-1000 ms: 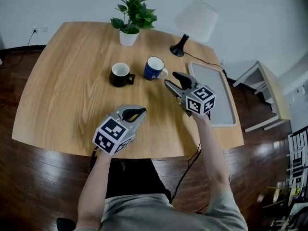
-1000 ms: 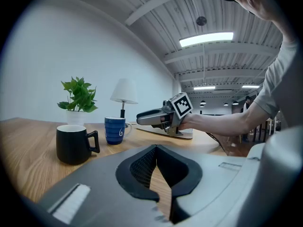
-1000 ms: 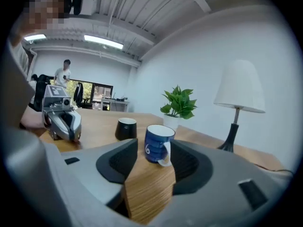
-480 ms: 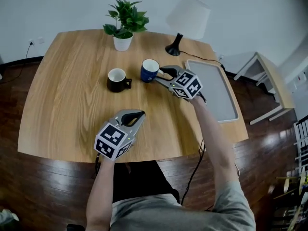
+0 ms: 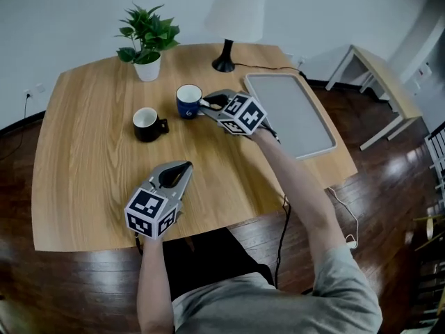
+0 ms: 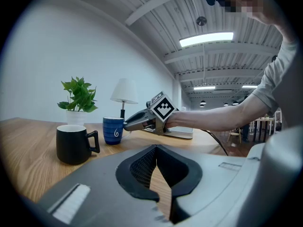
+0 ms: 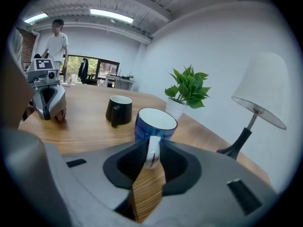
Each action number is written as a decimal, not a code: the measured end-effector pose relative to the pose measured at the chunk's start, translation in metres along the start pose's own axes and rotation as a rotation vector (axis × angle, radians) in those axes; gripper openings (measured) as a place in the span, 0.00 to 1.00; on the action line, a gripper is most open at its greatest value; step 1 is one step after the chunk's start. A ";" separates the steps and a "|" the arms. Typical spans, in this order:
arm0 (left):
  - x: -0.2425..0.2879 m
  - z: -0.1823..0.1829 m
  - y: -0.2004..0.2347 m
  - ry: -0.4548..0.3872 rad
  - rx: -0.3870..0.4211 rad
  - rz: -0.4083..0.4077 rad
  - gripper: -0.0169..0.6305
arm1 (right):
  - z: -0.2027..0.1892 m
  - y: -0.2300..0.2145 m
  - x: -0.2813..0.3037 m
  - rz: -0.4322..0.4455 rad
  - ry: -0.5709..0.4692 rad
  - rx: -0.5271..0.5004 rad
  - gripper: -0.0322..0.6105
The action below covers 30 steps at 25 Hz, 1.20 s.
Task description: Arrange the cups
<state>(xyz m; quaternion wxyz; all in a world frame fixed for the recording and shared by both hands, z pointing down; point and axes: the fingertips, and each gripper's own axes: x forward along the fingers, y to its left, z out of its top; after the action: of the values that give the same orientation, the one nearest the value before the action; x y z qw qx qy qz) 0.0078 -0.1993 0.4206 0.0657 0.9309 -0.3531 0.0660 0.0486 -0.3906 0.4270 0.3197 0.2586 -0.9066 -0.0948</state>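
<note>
Right gripper view first: your right tongs (image 7: 153, 143) are pinching the white handle (image 7: 152, 157) of the blue cup (image 7: 154, 123), which stands upright on the tabletop (image 5: 90, 165) with its mouth up. The black cup (image 5: 146, 124) sits just to the left of it, upright too, handle turned toward the blue one, with a gap between them (they're not touching). On the other side of your right tongs is the grey tray (image 5: 288, 113), and behind the cups are the potted plant (image 5: 146, 47) and the lamp (image 5: 236, 16). Your left tongs (image 6: 156, 148) are pressed together with nothing in them, over the near edge of the tabletop, well apart from both cups.
</note>
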 end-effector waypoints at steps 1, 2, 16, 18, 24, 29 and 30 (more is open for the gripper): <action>0.000 0.000 0.000 -0.001 -0.001 0.000 0.04 | 0.000 0.000 0.001 -0.005 0.006 0.001 0.18; 0.001 0.000 0.000 -0.001 -0.002 -0.001 0.04 | 0.000 -0.001 0.001 -0.007 0.012 0.011 0.18; 0.002 0.003 -0.001 0.005 0.002 -0.002 0.04 | -0.020 -0.079 -0.087 -0.131 -0.230 0.490 0.17; 0.003 0.004 -0.002 0.006 0.003 -0.003 0.04 | -0.039 -0.114 -0.119 -0.217 -0.234 0.534 0.17; 0.002 0.002 -0.002 0.009 0.003 -0.004 0.04 | -0.117 -0.181 -0.183 -0.430 -0.140 0.545 0.17; 0.002 0.002 -0.003 0.004 0.001 -0.002 0.04 | -0.139 -0.191 -0.196 -0.471 -0.117 0.456 0.17; 0.002 0.002 -0.003 0.003 0.001 -0.002 0.04 | -0.139 -0.192 -0.195 -0.473 -0.113 0.415 0.17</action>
<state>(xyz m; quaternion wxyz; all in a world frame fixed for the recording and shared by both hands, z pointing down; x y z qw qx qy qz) 0.0111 -0.1987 0.4182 0.0659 0.9312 -0.3520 0.0676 0.3435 -0.4505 0.3669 0.1786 0.5163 -0.8376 0.0061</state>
